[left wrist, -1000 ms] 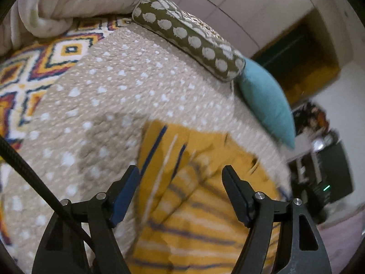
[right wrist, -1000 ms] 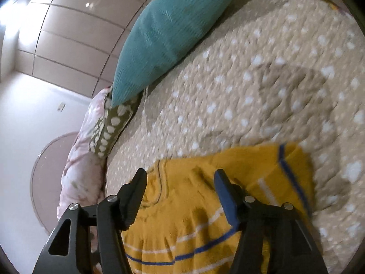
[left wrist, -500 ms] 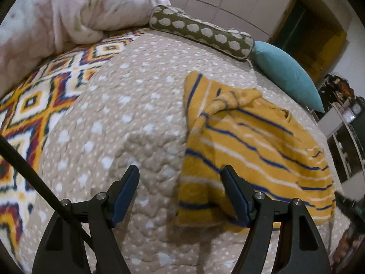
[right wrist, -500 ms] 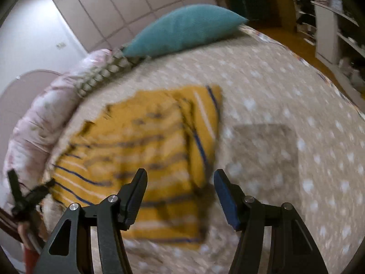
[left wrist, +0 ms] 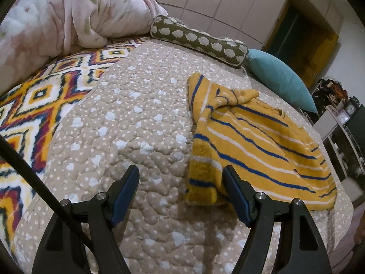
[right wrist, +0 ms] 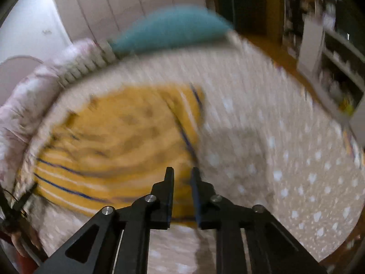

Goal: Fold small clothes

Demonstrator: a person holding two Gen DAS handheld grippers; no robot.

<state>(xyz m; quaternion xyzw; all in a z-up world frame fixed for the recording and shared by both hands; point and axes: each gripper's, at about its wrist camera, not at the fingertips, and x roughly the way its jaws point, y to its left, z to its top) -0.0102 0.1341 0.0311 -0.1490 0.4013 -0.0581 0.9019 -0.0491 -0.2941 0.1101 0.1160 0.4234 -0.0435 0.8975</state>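
Clearly the bed [left wrist: 141, 123] carries everything: one dotted beige quilt, one patterned blanket [left wrist: 34, 105] at the left, one pink duvet [left wrist: 63, 16] at the far left, one spotted bolster [left wrist: 200, 38] and one teal cushion [left wrist: 278, 77] at the far side. One yellow striped garment [left wrist: 251, 141] lies right of centre, its sleeve bunched across the far end and the near hem doubled under. Such a loose heap may fold crooked if that twisted sleeve is not laid flat first, and a shallow pinch may catch the quilt too. There are two grippers: the left gripper [left wrist: 181, 185] hangs with fingers spread, empty, near the hem; the right gripper [right wrist: 182, 178] shows fingers nearly together in a blurred view, so I cannot tell whether they pinch cloth.
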